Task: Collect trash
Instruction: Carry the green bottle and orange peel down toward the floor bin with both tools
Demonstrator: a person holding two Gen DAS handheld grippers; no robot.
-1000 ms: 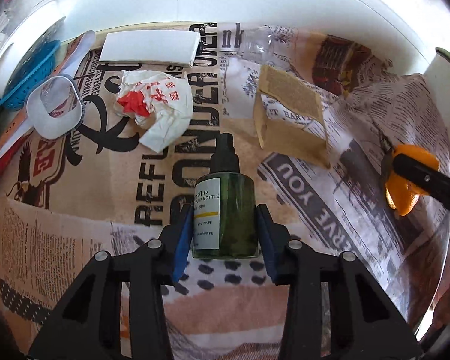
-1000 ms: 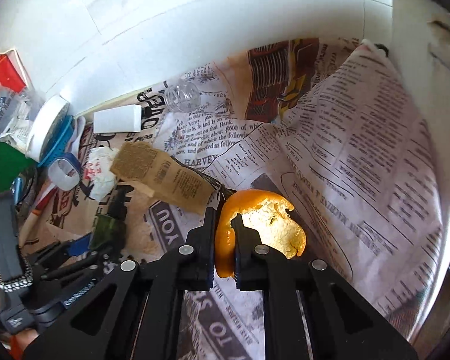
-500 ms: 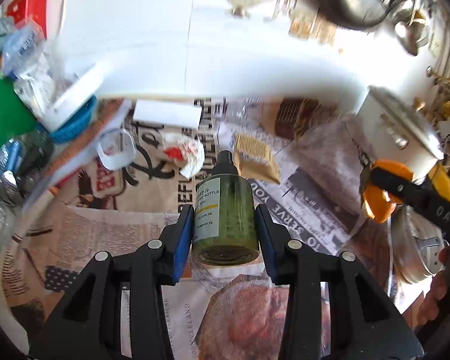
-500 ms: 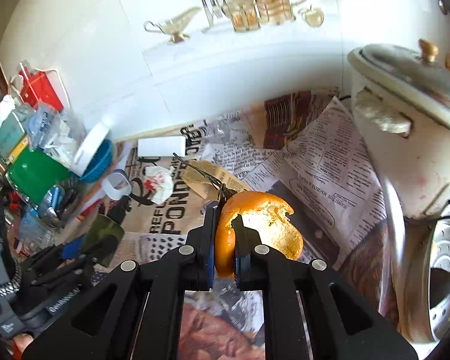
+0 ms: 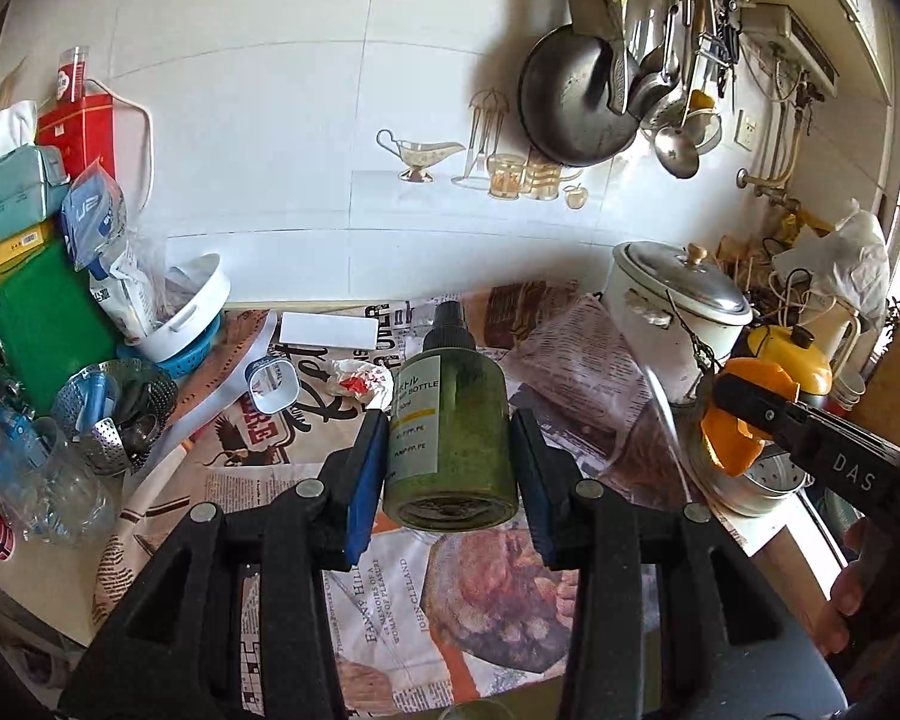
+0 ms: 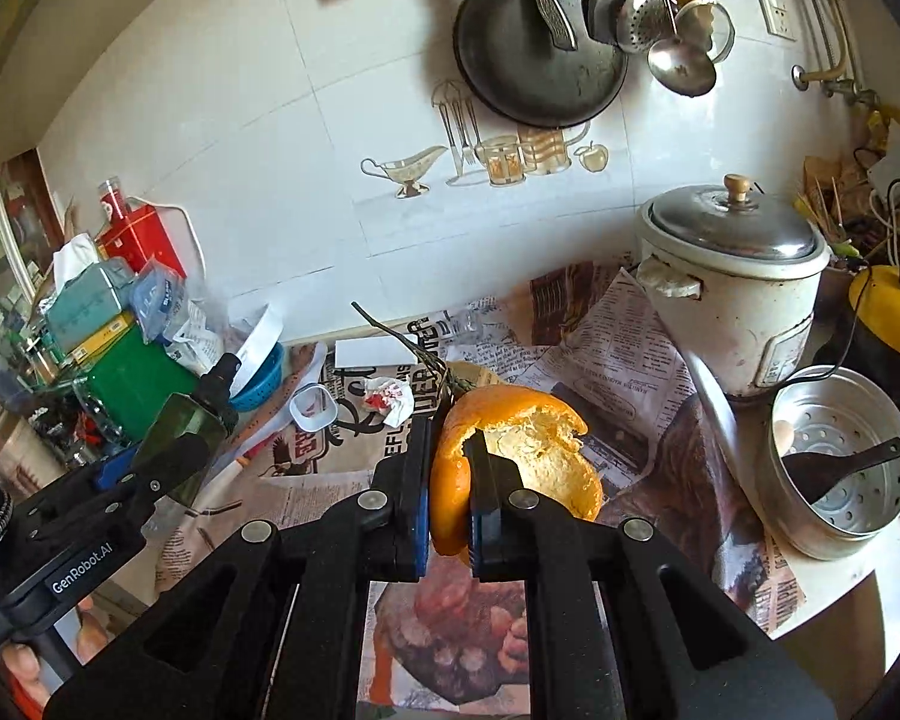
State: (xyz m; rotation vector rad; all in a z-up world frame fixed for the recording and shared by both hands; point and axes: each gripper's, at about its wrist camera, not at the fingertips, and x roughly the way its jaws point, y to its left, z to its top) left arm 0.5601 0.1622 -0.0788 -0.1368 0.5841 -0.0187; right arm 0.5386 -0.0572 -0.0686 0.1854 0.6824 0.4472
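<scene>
Both full: left gripper (image 5: 450, 468) clamps green pump bottle (image 5: 450, 432); right gripper (image 6: 450, 498) pinches orange peel (image 6: 528, 456); only right view shows steamer pot (image 6: 840, 462) interior.

We note a white rice cooker (image 6: 732, 294) at the table's far right corner, a perforated steamer pot (image 6: 840, 462) just beside it, and a green box (image 5: 24, 324) at the left edge.

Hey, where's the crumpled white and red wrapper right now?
The crumpled wrapper lies on the newspaper-covered counter near the back wall, in the left wrist view just left of the held green pump bottle, with the small white cup to its left.
</scene>
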